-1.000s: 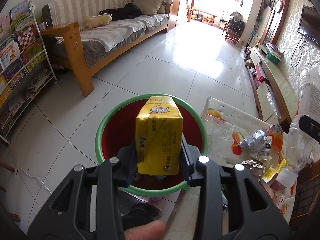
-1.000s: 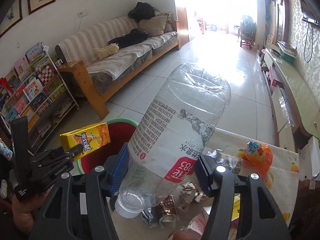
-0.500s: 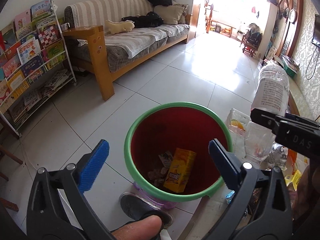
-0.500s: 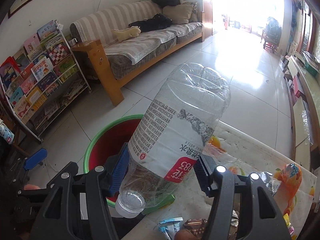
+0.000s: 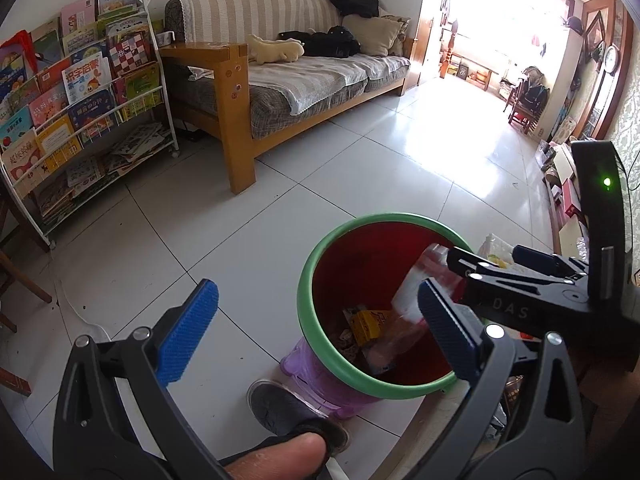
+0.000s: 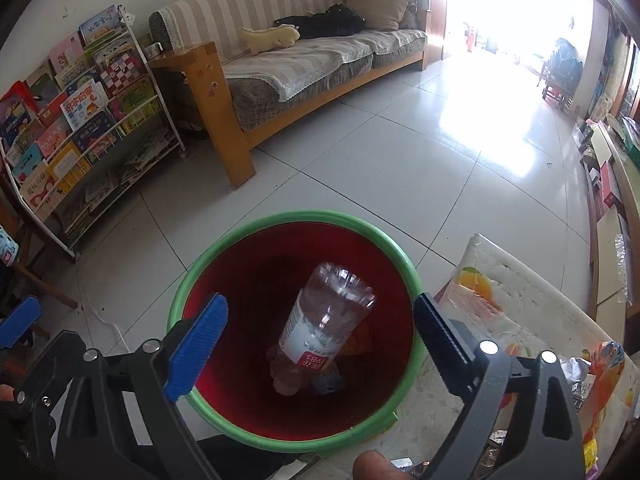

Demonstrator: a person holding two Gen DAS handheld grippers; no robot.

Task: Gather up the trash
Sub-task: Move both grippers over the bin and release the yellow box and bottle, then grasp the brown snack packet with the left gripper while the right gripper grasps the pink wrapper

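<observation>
The red bin with a green rim (image 6: 208,276) (image 5: 308,320) stands on the floor beside the table. A clear plastic bottle (image 6: 326,328) with a white and red label is inside it, neck down. It shows blurred in the left wrist view as the bottle (image 5: 416,296), next to a yellow juice carton (image 5: 368,322) at the bin's bottom. My right gripper (image 6: 320,348) hangs open right above the bin, nothing between its fingers. My left gripper (image 5: 320,330) is open too, over the bin's left rim. The right gripper's body (image 5: 532,296) reaches in from the right.
A table (image 6: 516,308) with a fruit-print cloth adjoins the bin on the right, with wrappers (image 6: 604,364) on it. A person's shoe (image 5: 280,404) rests by the bin's purple base (image 5: 308,368). A wooden sofa (image 5: 288,76) and a book rack (image 5: 80,120) stand beyond.
The left gripper opened and dropped the yellow carton into the bin, then drew back left. The right gripper carried the bottle over the bin, opened, and the bottle fell in.
</observation>
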